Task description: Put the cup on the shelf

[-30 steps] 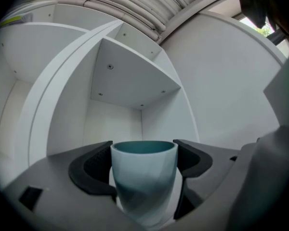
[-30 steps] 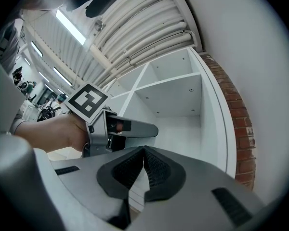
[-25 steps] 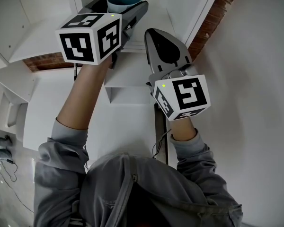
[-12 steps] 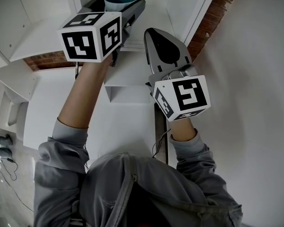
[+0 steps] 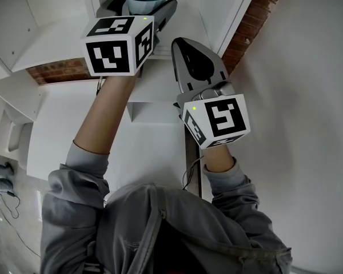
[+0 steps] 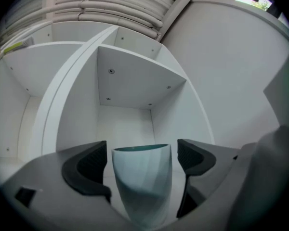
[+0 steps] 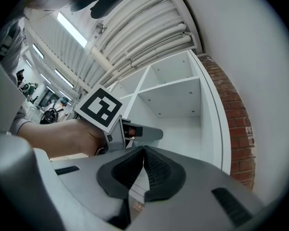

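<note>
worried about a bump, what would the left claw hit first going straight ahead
The cup: it stands inside the left claw, whose jaws are opening and look clear of it. Behind it, probably the shelf's back wall.

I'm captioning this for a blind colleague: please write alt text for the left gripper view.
A pale blue cup is upright between the opening jaws of the left gripper, a gap showing on each side. Behind it is a white shelf compartment.

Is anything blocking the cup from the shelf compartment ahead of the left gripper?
Nothing visible. The left gripper is opening its jaws around the cup, with its pads off it; the shelf compartment beyond shows no other object.
</note>
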Action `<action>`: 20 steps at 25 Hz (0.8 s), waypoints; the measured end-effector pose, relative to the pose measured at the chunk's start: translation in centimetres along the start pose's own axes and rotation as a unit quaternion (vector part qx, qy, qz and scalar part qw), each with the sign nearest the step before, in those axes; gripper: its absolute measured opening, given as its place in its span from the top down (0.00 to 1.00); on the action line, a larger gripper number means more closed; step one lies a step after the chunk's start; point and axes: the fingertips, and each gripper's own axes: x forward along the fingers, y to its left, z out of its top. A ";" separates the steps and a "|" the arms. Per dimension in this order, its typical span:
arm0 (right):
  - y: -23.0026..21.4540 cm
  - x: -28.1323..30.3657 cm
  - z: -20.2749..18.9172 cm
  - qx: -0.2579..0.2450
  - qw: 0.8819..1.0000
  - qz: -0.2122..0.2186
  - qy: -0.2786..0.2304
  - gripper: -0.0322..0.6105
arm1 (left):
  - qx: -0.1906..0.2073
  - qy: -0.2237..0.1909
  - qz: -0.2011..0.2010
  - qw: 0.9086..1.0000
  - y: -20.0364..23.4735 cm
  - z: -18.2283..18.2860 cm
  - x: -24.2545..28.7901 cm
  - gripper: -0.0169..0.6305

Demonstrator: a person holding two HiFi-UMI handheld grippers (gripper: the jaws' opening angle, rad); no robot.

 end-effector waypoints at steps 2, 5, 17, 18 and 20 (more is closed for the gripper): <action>0.1 -0.2 0.0 0.000 1.000 -0.001 0.001 0.91 | 0.003 -0.004 0.006 1.000 0.0 0.2 -0.5 0.28; 0.1 -0.4 -0.1 0.001 1.000 -0.003 0.003 0.91 | 0.000 -0.004 0.001 1.000 -0.5 0.2 -1.3 0.28; 0.7 -1.7 -0.5 0.022 0.999 -0.026 0.011 0.91 | 0.030 -0.049 -0.042 0.997 -3.3 1.1 -10.1 0.75; 0.9 -1.8 -0.4 0.024 0.999 -0.028 0.010 0.91 | 0.034 -0.048 -0.044 0.997 -3.3 0.9 -10.7 0.80; 1.4 -2.2 -0.3 0.027 0.999 -0.034 0.009 0.91 | 0.037 -0.043 -0.044 0.997 -3.4 0.0 -12.0 0.92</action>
